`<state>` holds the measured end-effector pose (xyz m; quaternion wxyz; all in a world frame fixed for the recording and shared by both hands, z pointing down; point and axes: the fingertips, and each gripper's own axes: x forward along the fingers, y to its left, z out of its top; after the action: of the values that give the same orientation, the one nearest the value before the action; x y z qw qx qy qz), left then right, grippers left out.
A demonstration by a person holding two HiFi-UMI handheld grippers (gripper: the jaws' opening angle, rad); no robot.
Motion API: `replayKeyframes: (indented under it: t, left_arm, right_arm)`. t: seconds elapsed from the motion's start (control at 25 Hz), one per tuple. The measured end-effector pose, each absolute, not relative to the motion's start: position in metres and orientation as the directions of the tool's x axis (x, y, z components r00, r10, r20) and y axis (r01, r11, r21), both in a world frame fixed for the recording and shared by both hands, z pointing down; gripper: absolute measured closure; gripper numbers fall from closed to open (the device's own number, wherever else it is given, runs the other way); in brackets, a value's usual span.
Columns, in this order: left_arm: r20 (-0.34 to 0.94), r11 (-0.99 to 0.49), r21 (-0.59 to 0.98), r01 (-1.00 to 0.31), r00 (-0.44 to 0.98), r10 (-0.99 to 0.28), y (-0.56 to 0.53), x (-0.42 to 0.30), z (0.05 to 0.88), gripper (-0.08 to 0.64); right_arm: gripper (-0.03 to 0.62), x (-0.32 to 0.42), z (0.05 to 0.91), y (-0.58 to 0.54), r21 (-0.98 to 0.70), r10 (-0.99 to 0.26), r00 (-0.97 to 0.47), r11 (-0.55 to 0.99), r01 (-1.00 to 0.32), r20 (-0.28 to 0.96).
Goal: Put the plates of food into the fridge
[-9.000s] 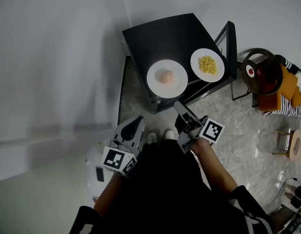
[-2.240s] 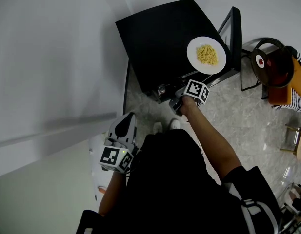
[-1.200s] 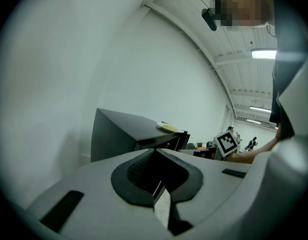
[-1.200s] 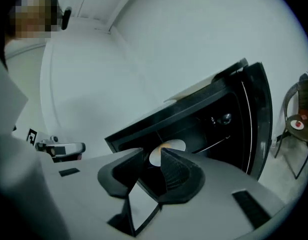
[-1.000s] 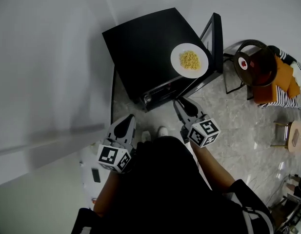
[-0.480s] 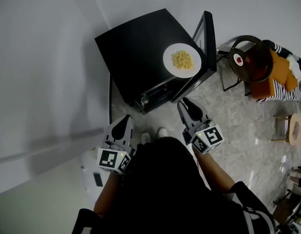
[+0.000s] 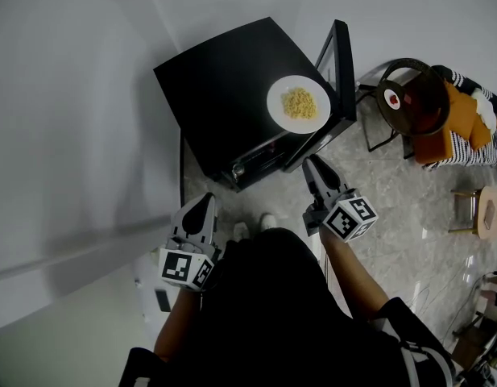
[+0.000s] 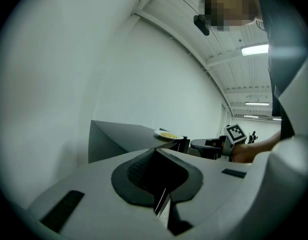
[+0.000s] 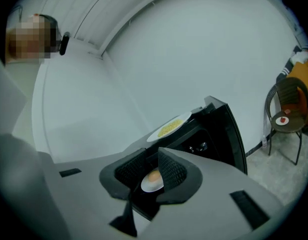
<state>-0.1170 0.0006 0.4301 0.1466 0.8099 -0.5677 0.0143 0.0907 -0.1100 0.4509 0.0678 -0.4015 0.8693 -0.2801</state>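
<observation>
Halfway there by the looks of it: one plate with a round orange lump [image 9: 153, 180] already inside the black fridge [image 7: 224, 95], the plate of yellow food [image 7: 298, 104] still up on top, toward the right edge next to the open door [image 7: 338, 63]. Right gripper [image 7: 314, 168] empty, just near of the fridge front, jaws part-way apart and just been closing on nothing. Left gripper [image 7: 201, 202] hanging back at near left, jaws together, nothing held. Next up, probably: reach up and far, spread wider, pinch that plate's near rim, keep it level, bring it down into the fridge. Worth watching the door on the right and the plate already inside. Chair [image 7: 425, 103] far right, well apart.
</observation>
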Motion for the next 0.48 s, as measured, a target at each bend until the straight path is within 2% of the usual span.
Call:
replayKeyframes:
  t: [0.48]
  left_arm:
    - [0.212,-0.257,0.222,-0.941,0.303,-0.929,-0.005,-0.130,0.433,0.537]
  right_arm:
    - [0.489,0.091,0.443,-0.163,-0.878,-0.746,-0.665,0.341,-0.337,-0.035]
